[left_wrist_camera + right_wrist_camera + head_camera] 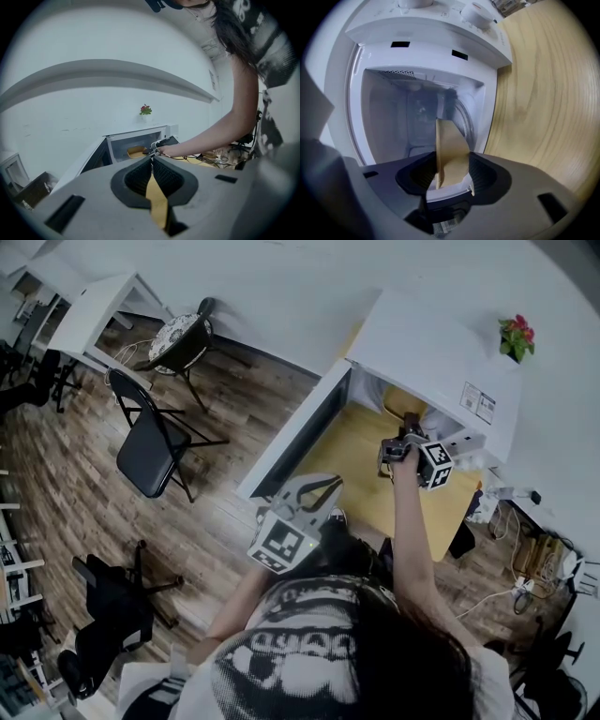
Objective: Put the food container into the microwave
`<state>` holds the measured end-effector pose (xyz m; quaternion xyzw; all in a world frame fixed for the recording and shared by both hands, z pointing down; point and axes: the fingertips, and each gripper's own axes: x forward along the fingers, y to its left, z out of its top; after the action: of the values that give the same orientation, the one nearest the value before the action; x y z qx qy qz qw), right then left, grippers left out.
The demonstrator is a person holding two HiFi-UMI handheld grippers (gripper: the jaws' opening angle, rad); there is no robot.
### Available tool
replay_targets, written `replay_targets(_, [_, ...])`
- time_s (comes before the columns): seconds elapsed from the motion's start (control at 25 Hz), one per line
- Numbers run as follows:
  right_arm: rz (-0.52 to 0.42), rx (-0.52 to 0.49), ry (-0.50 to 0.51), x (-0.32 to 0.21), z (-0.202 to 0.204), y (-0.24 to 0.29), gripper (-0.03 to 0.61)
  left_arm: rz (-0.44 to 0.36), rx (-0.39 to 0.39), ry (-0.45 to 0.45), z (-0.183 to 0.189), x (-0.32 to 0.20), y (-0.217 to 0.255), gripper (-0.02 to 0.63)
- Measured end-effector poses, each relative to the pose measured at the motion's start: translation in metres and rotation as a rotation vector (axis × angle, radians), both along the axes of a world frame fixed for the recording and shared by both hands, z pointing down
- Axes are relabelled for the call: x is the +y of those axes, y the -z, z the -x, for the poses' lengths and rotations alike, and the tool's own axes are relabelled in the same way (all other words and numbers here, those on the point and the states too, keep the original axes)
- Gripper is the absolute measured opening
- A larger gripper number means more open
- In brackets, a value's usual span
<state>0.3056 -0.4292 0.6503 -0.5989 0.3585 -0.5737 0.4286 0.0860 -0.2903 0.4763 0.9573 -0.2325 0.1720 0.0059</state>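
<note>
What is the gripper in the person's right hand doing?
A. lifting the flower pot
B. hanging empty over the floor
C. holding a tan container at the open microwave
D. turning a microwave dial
C: the right gripper is clamped on the tan food container, facing the open microwave.

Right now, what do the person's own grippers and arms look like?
The left gripper and right gripper share one build: a light grey moulded body with black ribbed pads at the jaws. Each carries a white cube printed with black square markers, the left cube and the right cube. The arms are bare below a short-sleeved top with black-and-white print.
</note>
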Motion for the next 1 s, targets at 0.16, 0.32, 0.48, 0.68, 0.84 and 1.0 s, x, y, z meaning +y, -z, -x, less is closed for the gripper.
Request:
replay_targets(0.16, [0.0,0.039,0.029,0.0,0.0,0.002,0.236,0.015,-0.005,0.006,0.007,0.005,-0.005,0.014])
replay_targets(0.32, [0.016,0.052,0.059,0.016,0.008,0.0,0.275,-0.002,0.0,0.009,0.015,0.012,-0.002,0.014])
replay_targets(0.48, [0.018,0.049,0.066,0.033,0.014,-0.003,0.299,-0.021,0.016,-0.006,0.019,0.022,0.005,0.014])
replay_targets(0.68, [0.012,0.058,0.056,0.043,0.014,-0.009,0.315,-0.021,0.006,-0.014,0.031,0.039,0.004,0.014])
replay_targets(0.84, [-0.012,0.066,0.011,0.031,0.004,-0.005,0.302,-0.013,0.005,0.016,0.045,0.05,0.0,0.014])
replay_targets(1.0, [-0.034,0.094,0.001,0.008,-0.003,0.005,0.295,0.0,-0.016,0.063,0.06,0.053,-0.005,0.014])
